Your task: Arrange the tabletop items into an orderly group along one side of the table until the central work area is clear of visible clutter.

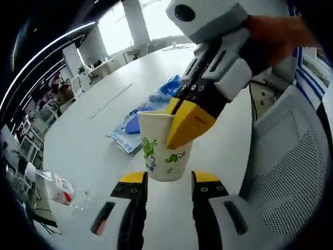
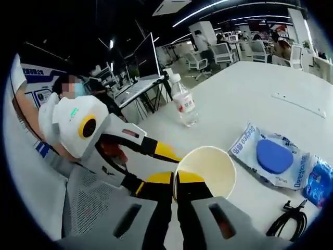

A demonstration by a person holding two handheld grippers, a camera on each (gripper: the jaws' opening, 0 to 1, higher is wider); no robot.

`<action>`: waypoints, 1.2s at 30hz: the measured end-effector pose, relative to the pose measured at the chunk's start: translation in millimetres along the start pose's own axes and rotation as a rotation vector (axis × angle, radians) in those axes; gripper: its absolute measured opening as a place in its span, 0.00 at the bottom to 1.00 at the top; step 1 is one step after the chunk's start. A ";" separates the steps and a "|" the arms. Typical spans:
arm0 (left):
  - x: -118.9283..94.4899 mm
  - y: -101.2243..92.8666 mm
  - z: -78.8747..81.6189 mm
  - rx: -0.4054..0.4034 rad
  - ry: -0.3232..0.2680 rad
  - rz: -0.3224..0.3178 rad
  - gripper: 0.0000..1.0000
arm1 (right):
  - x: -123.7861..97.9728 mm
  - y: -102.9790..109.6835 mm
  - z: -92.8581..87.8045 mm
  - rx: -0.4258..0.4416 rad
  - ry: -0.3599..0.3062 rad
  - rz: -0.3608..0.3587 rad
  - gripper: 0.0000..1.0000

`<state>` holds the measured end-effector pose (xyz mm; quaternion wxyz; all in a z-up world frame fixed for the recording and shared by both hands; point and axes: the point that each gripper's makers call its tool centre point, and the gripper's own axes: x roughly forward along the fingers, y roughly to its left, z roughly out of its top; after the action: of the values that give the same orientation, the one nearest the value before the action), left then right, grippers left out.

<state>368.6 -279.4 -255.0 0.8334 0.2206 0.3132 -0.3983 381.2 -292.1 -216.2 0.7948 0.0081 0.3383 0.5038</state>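
A white paper cup (image 1: 162, 153) with green leaf prints stands upright on the white table (image 1: 88, 140). My right gripper (image 1: 180, 125) reaches down from the upper right, shut on the cup's near rim with one yellow finger inside and one outside. My left gripper (image 1: 169, 179) is open, its yellow tips on either side of the cup's base. In the right gripper view the cup (image 2: 208, 169) is seen from above and looks empty. There my right gripper (image 2: 176, 190) pinches the rim, and my left gripper (image 2: 162, 165) comes in from the left.
A water bottle (image 2: 185, 104) stands farther along the table. Blue-and-white packets (image 2: 273, 156) (image 1: 136, 124) lie beyond the cup, with a black cable (image 2: 286, 221) nearby. A small carton (image 1: 60, 188) sits near the table's edge. A white mesh chair (image 1: 291, 156) is close by.
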 end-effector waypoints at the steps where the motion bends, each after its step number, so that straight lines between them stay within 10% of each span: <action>1: -0.7 0.6 -2.9 -0.039 -0.006 -0.006 0.33 | 1.0 -1.8 1.9 -0.006 0.002 -0.003 0.00; 36: -44.7 61.7 -57.8 -0.381 -0.016 0.172 0.31 | 76.2 -43.7 31.6 -0.332 0.233 -0.027 0.00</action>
<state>376.3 -184.2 -257.3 0.8934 0.0817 0.3562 -0.2611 453.2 -241.8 -247.7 0.7473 -0.1861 0.3405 0.5394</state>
